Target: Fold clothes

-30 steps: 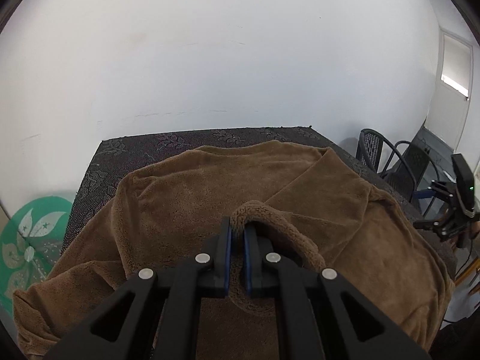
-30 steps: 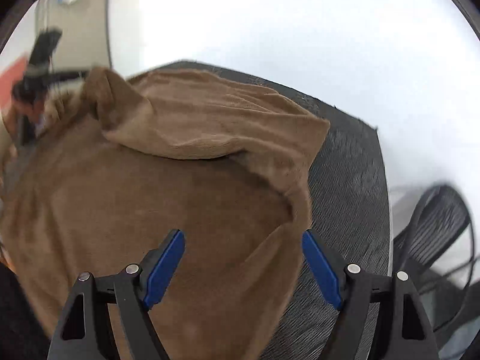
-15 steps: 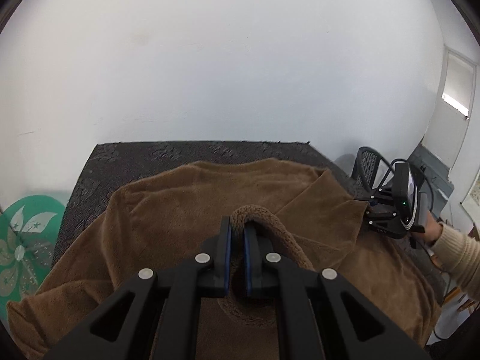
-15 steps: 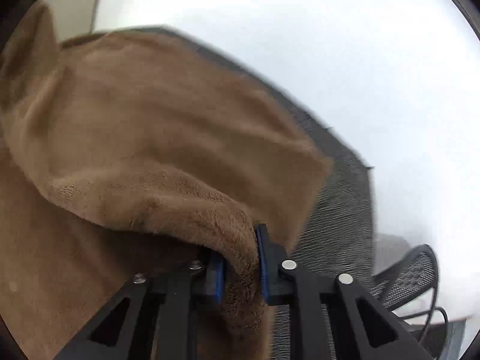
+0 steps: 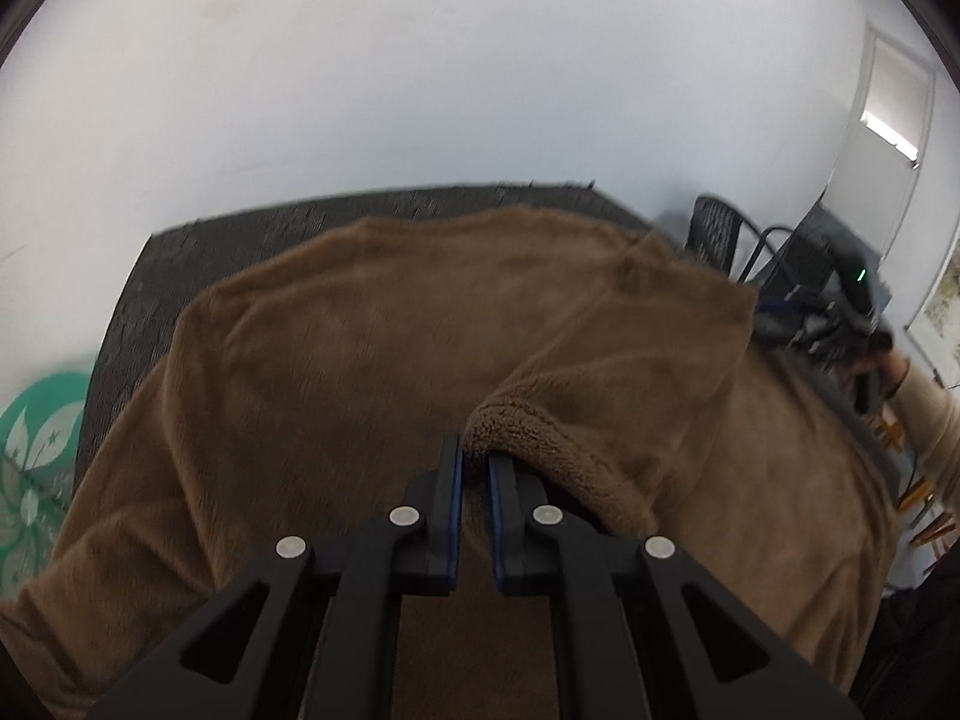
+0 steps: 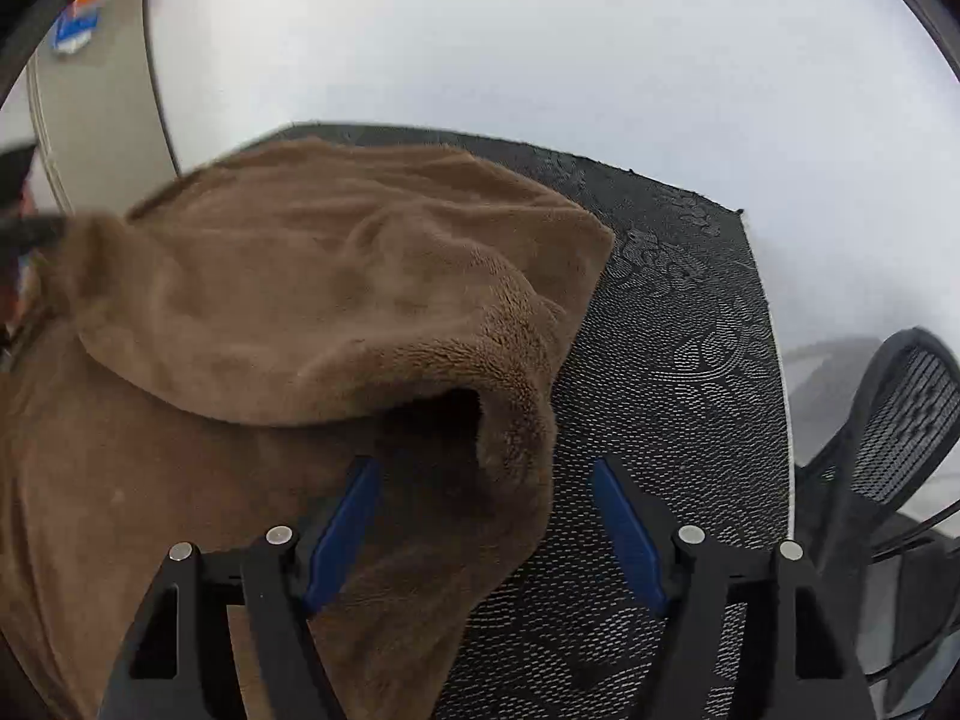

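Note:
A brown fleece garment (image 5: 360,360) lies spread over a dark patterned table (image 5: 180,246). My left gripper (image 5: 474,468) is shut on a thick fuzzy edge of the garment and holds it lifted over the body of the cloth. In the right wrist view the garment (image 6: 300,300) has its right part folded over, with a rolled edge (image 6: 510,414) just ahead of my right gripper (image 6: 486,474). The right gripper is open and empty, its jaws wide apart around that edge. It also shows at the right of the left wrist view (image 5: 840,312).
The table (image 6: 678,360) shows bare at the right of the garment, up to its right edge. A black mesh chair (image 6: 900,420) stands beyond that edge. A white wall is behind the table. A green disc (image 5: 36,450) sits at left.
My right gripper was shut on the garment's edge half a second ago; it has let go and opened, and the fold has dropped. My left gripper stays shut on the cloth.

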Tool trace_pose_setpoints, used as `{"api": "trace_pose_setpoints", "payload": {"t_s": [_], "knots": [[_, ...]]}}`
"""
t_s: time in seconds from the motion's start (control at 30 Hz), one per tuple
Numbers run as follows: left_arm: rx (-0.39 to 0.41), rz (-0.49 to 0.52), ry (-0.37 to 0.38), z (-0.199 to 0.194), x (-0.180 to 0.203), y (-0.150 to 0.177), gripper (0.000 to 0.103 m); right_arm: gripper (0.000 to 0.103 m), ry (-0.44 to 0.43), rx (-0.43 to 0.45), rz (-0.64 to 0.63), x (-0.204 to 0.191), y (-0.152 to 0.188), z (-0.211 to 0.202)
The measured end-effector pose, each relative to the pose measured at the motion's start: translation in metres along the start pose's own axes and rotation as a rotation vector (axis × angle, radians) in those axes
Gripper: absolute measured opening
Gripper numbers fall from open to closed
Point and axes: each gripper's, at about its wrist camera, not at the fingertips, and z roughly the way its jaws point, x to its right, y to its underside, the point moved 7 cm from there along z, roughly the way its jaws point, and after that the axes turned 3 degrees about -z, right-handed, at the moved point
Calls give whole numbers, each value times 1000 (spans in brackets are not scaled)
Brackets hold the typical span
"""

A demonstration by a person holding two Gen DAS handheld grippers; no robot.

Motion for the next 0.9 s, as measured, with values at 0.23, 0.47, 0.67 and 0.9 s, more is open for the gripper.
{"api": "trace_pose_setpoints", "payload": {"t_s": [0.23,0.47,0.67,0.9], "knots": [[44,-120,44,-27,-15,5,48,75,-64,105,157,25,-52,-17],[12,-364,197,-20,-19,2,82,75,-8,62,164,27,-88,19],[-100,-536,262,12,-20,5,82,75,20,62,163,26,-88,31],[-185,-618,178,49,-18,9,71,75,58,56,180,38,-78,32]]}}
